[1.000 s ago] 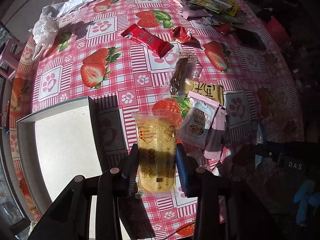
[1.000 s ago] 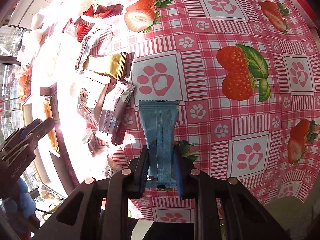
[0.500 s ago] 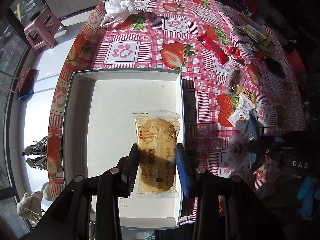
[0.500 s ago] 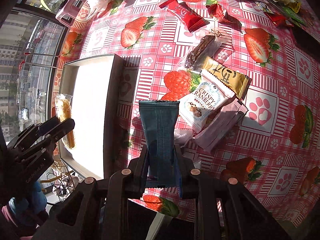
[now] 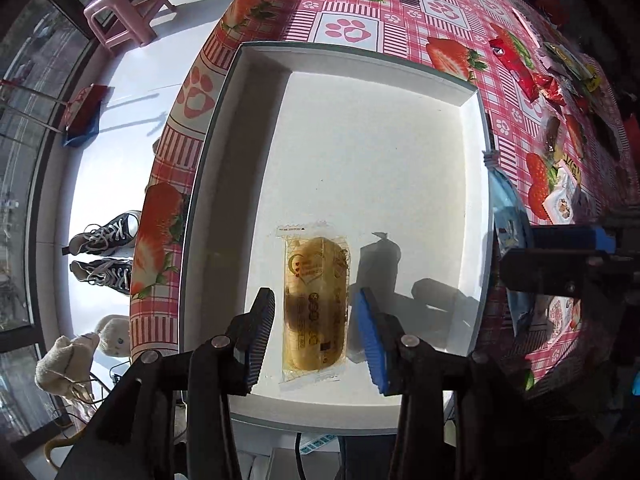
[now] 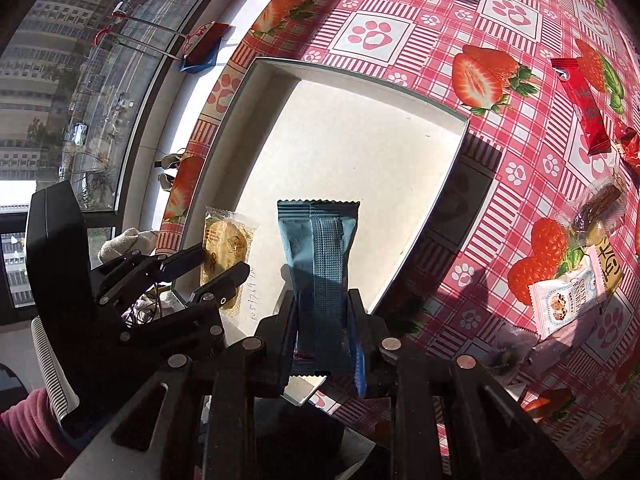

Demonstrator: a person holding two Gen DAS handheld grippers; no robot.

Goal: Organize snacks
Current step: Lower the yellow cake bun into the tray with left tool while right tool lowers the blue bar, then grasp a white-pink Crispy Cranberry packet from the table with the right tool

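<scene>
The left tongs (image 5: pixel 314 332) stand open over the near part of the white tray (image 5: pixel 468 98), their pads apart from the clear-wrapped yellow cake (image 5: pixel 315 308) lying on the tray floor between them. The right tongs (image 6: pixel 322 330) are clamped on a blue snack packet (image 6: pixel 318 248), held above the tray's near right edge. Other snacks (image 6: pixel 560 300) lie to the right on the strawberry-cloth bench (image 6: pixel 440 8)

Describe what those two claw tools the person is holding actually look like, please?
Both are black, angular plastic frames with silver rivets at the joints. The left gripper has ribbed blue pads lining its jaws; the right gripper has the same build, a blue pad edge showing. Seen from the right wrist camera, the left tool has a white ribbed handle, and a pink fuzzy sleeve appears beside it.
</scene>
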